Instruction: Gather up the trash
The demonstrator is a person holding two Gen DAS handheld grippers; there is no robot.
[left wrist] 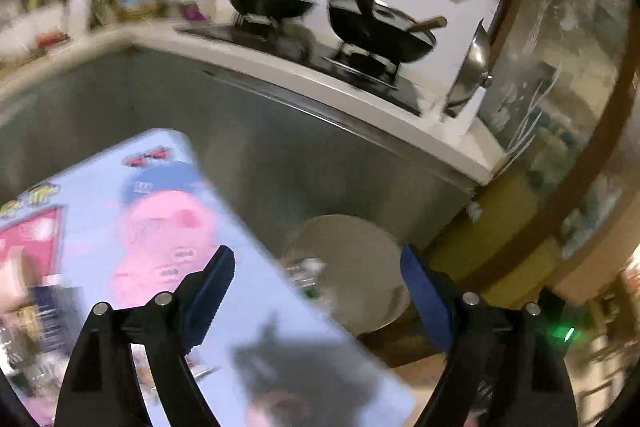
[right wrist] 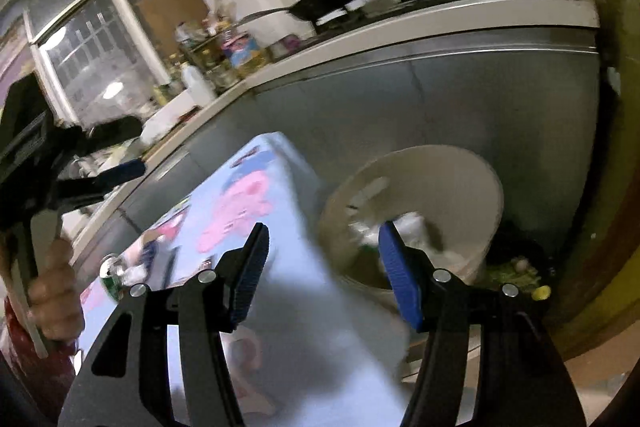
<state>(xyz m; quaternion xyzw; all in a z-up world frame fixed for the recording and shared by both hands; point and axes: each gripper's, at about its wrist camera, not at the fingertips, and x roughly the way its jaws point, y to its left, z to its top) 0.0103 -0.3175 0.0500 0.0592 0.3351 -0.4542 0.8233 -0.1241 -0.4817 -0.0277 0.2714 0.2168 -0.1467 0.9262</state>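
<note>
A light blue table with a pink cartoon pig print (left wrist: 168, 227) fills the lower left of the left wrist view; it also shows in the right wrist view (right wrist: 248, 203). A round beige trash bin (left wrist: 352, 267) stands on the floor beyond its edge, with crumpled trash inside (right wrist: 404, 227); the bin's rim shows in the right wrist view (right wrist: 472, 171). My left gripper (left wrist: 318, 291) is open and empty above the table edge and bin. My right gripper (right wrist: 324, 267) is open and empty over the table corner, next to the bin. A green can (right wrist: 114, 275) lies on the table at left.
A steel-fronted kitchen counter (left wrist: 280, 131) runs behind, with two black woks on a stove (left wrist: 380, 27) and a steel lid (left wrist: 472, 67). Bottles and jars (right wrist: 216, 55) crowd the counter. A glass door with a brown frame (left wrist: 560, 107) is at right. Scraps (right wrist: 516, 269) lie by the bin.
</note>
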